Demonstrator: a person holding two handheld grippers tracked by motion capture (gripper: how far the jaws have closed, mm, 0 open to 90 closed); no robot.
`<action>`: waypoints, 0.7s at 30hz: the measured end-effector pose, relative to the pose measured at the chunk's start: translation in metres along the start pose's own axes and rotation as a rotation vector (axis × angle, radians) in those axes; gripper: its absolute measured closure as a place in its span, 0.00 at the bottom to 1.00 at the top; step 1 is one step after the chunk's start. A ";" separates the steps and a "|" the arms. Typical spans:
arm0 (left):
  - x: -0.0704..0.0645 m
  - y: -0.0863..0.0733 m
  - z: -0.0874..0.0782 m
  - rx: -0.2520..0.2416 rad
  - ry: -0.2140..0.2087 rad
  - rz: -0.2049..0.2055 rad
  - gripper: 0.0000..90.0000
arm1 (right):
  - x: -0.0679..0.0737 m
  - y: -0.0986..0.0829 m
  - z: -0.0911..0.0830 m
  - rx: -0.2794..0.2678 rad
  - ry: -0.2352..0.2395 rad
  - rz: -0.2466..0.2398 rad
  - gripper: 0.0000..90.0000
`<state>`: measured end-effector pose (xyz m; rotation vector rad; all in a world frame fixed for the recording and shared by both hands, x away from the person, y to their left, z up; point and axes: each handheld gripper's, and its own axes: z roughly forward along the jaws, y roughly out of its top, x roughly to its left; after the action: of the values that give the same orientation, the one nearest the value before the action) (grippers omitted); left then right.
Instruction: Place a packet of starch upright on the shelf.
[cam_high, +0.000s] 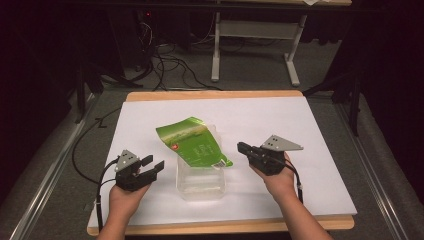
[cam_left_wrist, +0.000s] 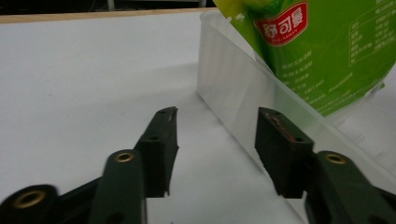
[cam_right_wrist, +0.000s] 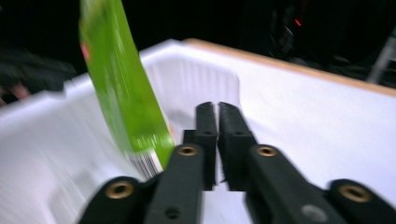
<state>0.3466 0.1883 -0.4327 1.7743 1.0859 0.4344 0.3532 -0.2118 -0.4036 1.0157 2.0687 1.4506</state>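
I am watching a glossy green pouch (cam_high: 192, 141) leaning in a clear plastic bin (cam_high: 200, 181) between my 2 grippers — left gripper (cam_high: 154, 167) gaping, right gripper (cam_high: 241, 147) closed, empty.

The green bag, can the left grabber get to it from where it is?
Probably not straight away. The left gripper is open beside the clear tub, and the tub's wall stands between its jaws and the green bag. Coming over the rim looks free.

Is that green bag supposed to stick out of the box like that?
It looks odd. The green bag leans crooked in the clear box, its top poking over the box's far-left rim instead of lying flat inside. Nothing looks spilled or torn.
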 end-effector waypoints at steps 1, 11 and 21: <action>-0.002 0.000 0.002 0.002 0.003 0.001 0.65 | 0.003 -0.002 0.001 0.022 -0.014 -0.019 1.00; -0.022 -0.002 0.032 0.050 0.028 0.024 1.00 | 0.032 -0.007 0.031 0.115 -0.046 -0.063 1.00; -0.034 -0.007 0.049 0.090 -0.016 0.052 1.00 | 0.034 -0.014 0.045 0.170 -0.049 -0.055 1.00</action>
<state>0.3591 0.1344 -0.4554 1.8853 1.0651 0.4081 0.3578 -0.1604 -0.4306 1.0385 2.1960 1.2275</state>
